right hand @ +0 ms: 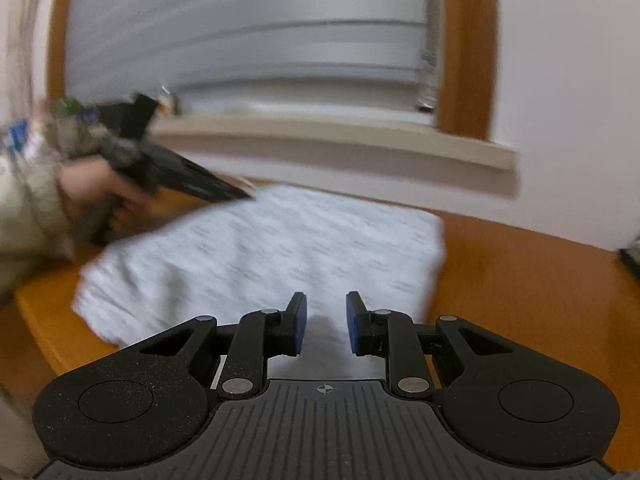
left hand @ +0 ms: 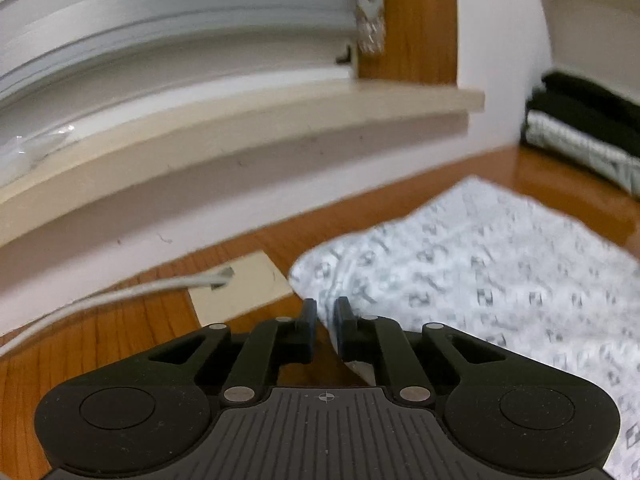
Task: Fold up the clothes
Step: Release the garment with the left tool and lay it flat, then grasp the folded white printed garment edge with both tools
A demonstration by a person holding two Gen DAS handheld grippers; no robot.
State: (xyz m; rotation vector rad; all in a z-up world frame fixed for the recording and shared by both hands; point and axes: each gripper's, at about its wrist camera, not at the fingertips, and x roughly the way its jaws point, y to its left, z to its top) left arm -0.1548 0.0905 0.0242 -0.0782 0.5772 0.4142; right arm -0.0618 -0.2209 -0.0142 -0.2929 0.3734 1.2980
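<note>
A white garment with a small grey print (left hand: 480,280) lies folded on the wooden table (left hand: 120,340). My left gripper (left hand: 324,312) is at its left edge. The jaws are nearly together with the cloth's edge pinched between the blue pads. In the right wrist view the same garment (right hand: 280,248) is spread ahead, and the left gripper (right hand: 240,196), held by a hand in a beige sleeve, bites its far left corner. My right gripper (right hand: 324,312) sits over the near edge, jaws narrowly apart around a hump of cloth.
A white cable (left hand: 120,292) runs to a beige plate (left hand: 244,284) on the table just left of the garment. A window sill (left hand: 280,120) and wall stand right behind the table. Folded dark and light clothes (left hand: 588,128) are stacked at the far right.
</note>
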